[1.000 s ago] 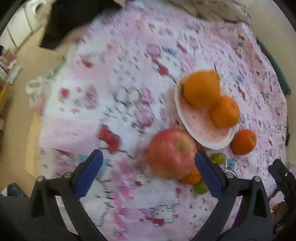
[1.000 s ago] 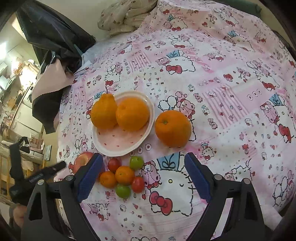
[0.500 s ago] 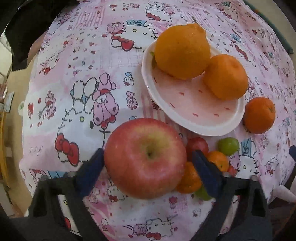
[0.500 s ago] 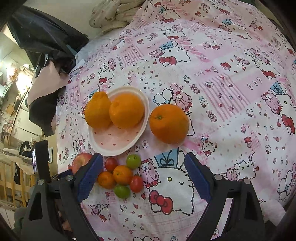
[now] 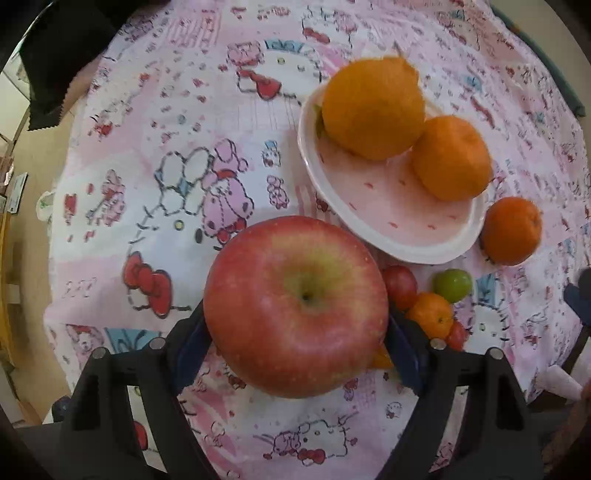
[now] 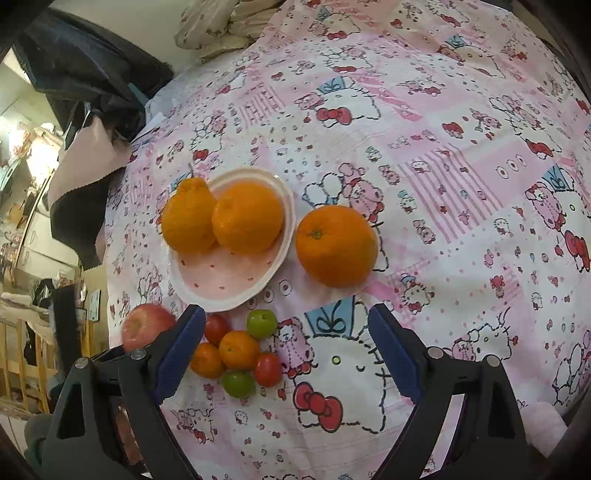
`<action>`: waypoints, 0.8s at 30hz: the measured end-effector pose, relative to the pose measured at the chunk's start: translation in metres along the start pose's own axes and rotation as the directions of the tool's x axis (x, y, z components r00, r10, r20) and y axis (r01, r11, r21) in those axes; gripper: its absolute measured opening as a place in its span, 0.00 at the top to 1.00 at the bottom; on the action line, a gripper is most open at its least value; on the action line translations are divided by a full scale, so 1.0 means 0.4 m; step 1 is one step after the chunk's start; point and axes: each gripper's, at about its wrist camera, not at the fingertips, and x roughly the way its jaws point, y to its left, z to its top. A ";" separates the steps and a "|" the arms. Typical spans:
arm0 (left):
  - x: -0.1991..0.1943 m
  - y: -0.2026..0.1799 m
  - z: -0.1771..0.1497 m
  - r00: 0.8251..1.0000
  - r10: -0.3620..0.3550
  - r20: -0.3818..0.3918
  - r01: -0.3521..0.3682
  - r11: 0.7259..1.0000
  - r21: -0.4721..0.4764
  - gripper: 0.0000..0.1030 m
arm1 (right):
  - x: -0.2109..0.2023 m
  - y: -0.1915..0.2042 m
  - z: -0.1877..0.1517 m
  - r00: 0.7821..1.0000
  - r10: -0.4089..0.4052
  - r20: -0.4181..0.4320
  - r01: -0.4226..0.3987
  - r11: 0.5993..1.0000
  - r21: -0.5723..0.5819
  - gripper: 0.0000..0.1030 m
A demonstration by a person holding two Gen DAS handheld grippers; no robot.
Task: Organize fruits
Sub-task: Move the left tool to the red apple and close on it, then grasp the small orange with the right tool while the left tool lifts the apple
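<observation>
A big red apple (image 5: 288,280) lies on the pink cartoon-print cloth, beside a white plate (image 5: 388,206). My left gripper (image 5: 295,325) points down over the apple. Its jaws are closing, and both blue pads (image 5: 192,343) touch the apple's sides. Two large orange citrus fruits (image 6: 221,221) lie on the plate (image 6: 229,291). Right of the plate a loose orange (image 6: 336,245) rests on the cloth. Several small orange, red and green fruits (image 6: 240,350) are clustered in front of the plate. My right gripper (image 6: 286,317) hovers open above the cloth, with that cluster by its left finger.
A black and beige cloth (image 6: 85,110) hangs over the table's far left edge. A crumpled printed cloth (image 6: 221,26) lies at the back. The table drops off at the left, next to room furniture (image 6: 22,258). Bare cloth spreads right of the loose orange.
My left gripper has come down over the apple, which now fills the space between its jaws, and those jaws have narrowed onto it. The right gripper has hardly moved.
</observation>
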 end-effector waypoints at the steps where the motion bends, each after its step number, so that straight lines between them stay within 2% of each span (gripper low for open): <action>1: -0.015 0.000 -0.009 1.000 -0.015 0.007 0.015 1.000 -0.003 0.21 | 0.000 -0.005 0.003 1.000 -0.002 0.001 0.002 1.000 0.009 0.11; 5: -0.078 0.012 -0.008 0.998 -0.052 0.046 0.052 0.999 -0.013 0.21 | -0.009 -0.039 0.033 1.000 -0.006 0.020 0.005 0.998 0.062 0.11; 9: -0.134 0.017 0.003 0.993 -0.059 0.101 0.061 0.998 -0.010 0.21 | -0.025 -0.090 0.082 0.998 -0.043 0.049 0.037 0.993 0.112 0.11; 15: -0.156 0.019 0.024 0.989 -0.072 0.133 0.074 0.997 -0.015 0.21 | 0.028 -0.172 0.132 0.997 -0.083 -0.009 0.083 0.973 0.215 0.11; 18: -0.155 0.022 0.031 0.988 -0.070 0.134 0.073 0.997 -0.024 0.21 | 0.084 -0.158 0.144 0.992 -0.108 -0.064 0.117 0.979 0.165 0.11; 24: -0.148 0.031 0.034 0.990 -0.065 0.125 0.070 0.997 -0.039 0.21 | 0.155 -0.081 0.138 0.986 -0.126 -0.106 0.129 0.991 0.021 0.11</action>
